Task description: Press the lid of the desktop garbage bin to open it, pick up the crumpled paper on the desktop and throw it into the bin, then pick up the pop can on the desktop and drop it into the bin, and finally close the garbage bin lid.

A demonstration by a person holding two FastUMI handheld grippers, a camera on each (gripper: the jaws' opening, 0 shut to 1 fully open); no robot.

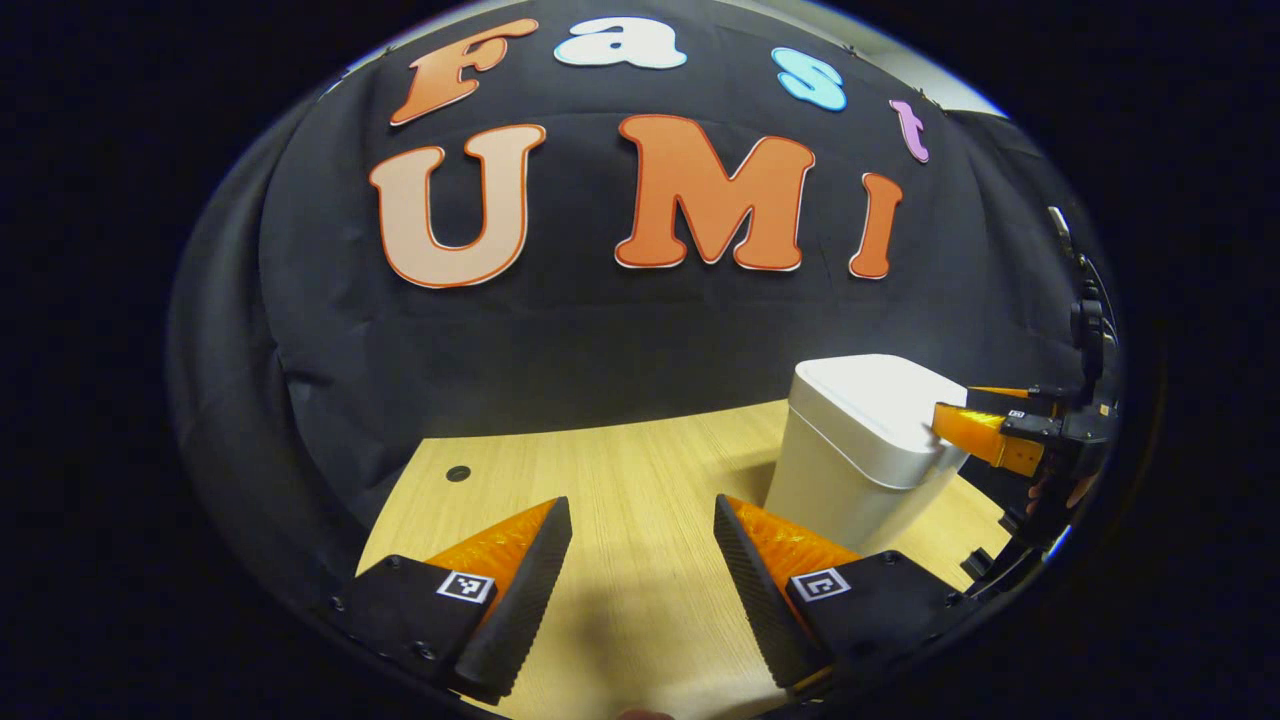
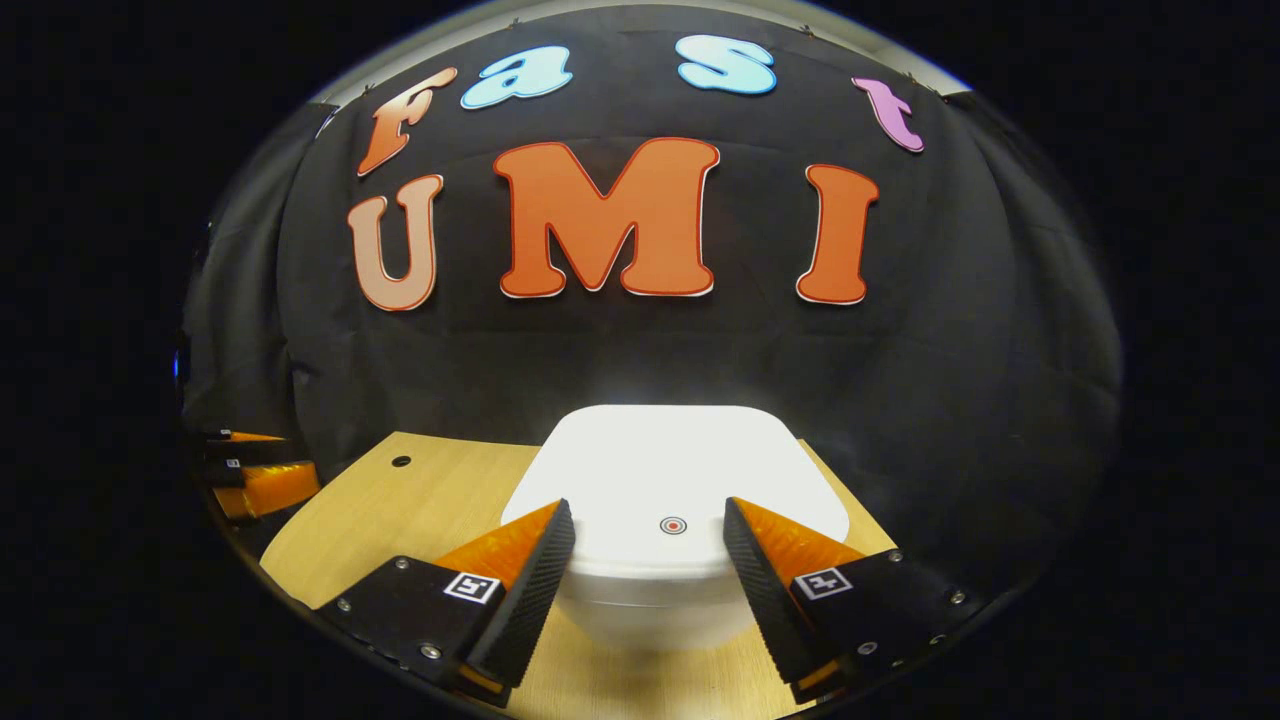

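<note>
Right gripper view looks down the right hand-held gripper [image 2: 648, 555], whose two fingers stand apart with nothing clamped between them. Directly ahead of and just below those fingers sits the white garbage bin [image 2: 650, 600] on the pale wooden table [image 2: 420, 500]. The bin's lid [image 2: 680, 470] lies flat and closed, and a small round red target mark [image 2: 673, 525] on the lid falls in the gap between the fingers. From the left gripper view, the left hand-held gripper [image 1: 642, 560] hovers over bare table with its fingers also apart and holding nothing; the bin stands ahead of it and off to its right, and the right hand-held gripper reaches in from that side with its fingertips at the lid's near edge, whether touching or just above I cannot tell. A small dark hole [image 1: 458, 473] marks the table farther ahead to the left. No crumpled paper or pop can is visible on the stretch of table seen here. With the lid down and the right gripper poised over it, the scene fits either a press to pop the lid open or a lid just pushed closed with the rubbish already inside. If a press is due, it calls for a straight downward push on the marked spot, with the fingers kept off the lid's rim.
</note>
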